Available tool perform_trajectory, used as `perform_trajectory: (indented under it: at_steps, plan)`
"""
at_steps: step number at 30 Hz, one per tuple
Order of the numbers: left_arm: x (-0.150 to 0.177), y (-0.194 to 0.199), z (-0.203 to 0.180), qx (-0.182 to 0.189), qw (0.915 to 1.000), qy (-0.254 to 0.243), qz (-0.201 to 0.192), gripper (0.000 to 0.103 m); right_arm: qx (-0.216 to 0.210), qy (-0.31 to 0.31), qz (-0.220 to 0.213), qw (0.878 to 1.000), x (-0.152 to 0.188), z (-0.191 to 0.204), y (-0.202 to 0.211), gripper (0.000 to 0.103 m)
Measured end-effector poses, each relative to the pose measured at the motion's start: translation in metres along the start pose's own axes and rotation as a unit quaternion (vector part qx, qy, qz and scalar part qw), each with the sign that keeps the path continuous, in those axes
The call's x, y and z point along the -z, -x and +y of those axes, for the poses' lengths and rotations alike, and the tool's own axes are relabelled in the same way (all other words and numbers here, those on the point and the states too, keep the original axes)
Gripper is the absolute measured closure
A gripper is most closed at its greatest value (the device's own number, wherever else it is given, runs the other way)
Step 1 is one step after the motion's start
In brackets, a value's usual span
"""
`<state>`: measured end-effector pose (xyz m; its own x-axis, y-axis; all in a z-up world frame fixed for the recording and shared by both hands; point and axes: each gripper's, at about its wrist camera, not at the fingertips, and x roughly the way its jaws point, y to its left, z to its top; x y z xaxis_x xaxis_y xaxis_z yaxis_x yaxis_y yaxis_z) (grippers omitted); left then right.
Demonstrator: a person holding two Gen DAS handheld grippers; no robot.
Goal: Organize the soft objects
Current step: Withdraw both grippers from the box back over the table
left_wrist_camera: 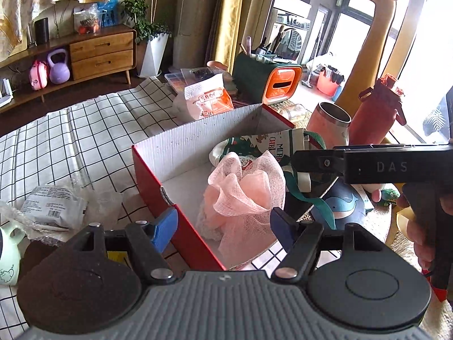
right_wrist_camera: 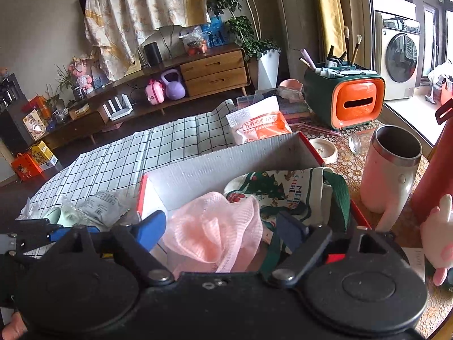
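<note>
A red cardboard box [left_wrist_camera: 198,130] with a white inside stands on the checked cloth [left_wrist_camera: 70,141]. In it lie a pink mesh bath pouf [left_wrist_camera: 243,195] and a Christmas-print tote bag [left_wrist_camera: 263,141] with a green strap. My left gripper [left_wrist_camera: 223,229] hovers over the box's near corner, open; the pouf shows beyond its blue fingers, not pinched. My right gripper [right_wrist_camera: 222,226] is open above the same box [right_wrist_camera: 226,158], with the pouf [right_wrist_camera: 215,235] and the tote bag [right_wrist_camera: 271,189] under it. Neither gripper holds anything.
Right of the box stand a pink-and-white tumbler [right_wrist_camera: 390,167] and a red bottle [left_wrist_camera: 376,113]. Behind it are a snack bag [left_wrist_camera: 209,99] and an orange-green organiser [left_wrist_camera: 269,82]. A wrapped packet [left_wrist_camera: 53,206] and a mint mug [left_wrist_camera: 8,252] lie to the left. A pink plush toy [right_wrist_camera: 438,235] sits far right.
</note>
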<state>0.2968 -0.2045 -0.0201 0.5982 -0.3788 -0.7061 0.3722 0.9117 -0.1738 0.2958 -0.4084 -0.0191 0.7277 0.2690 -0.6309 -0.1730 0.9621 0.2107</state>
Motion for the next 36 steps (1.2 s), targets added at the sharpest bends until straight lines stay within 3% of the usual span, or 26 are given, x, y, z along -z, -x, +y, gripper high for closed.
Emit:
perform_trajectory:
  at_steps: [11, 16, 29, 33, 36]
  plan:
    - [0.018, 0.069, 0.035, -0.01, 0.9994, 0.012, -0.031, 0.031, -0.02, 0.017, -0.03, 0.999, 0.016, 0.046, 0.036, 0.013]
    - [0.029, 0.1, 0.058, -0.02, 0.9986, 0.024, -0.042, 0.021, -0.045, 0.034, -0.027, 0.998, 0.022, 0.076, 0.041, 0.009]
    - [0.067, 0.16, 0.145, -0.069, 0.9912, 0.097, -0.057, 0.017, -0.102, 0.081, 0.005, 0.992, 0.043, 0.156, 0.022, 0.003]
    - [0.073, 0.175, 0.175, -0.097, 0.9863, 0.116, -0.065, 0.005, -0.106, 0.089, 0.018, 0.99, 0.05, 0.172, 0.011, 0.003]
    - [0.077, 0.19, 0.199, -0.119, 0.9823, 0.123, -0.077, 0.002, -0.104, 0.098, 0.033, 0.989, 0.054, 0.182, -0.002, 0.003]
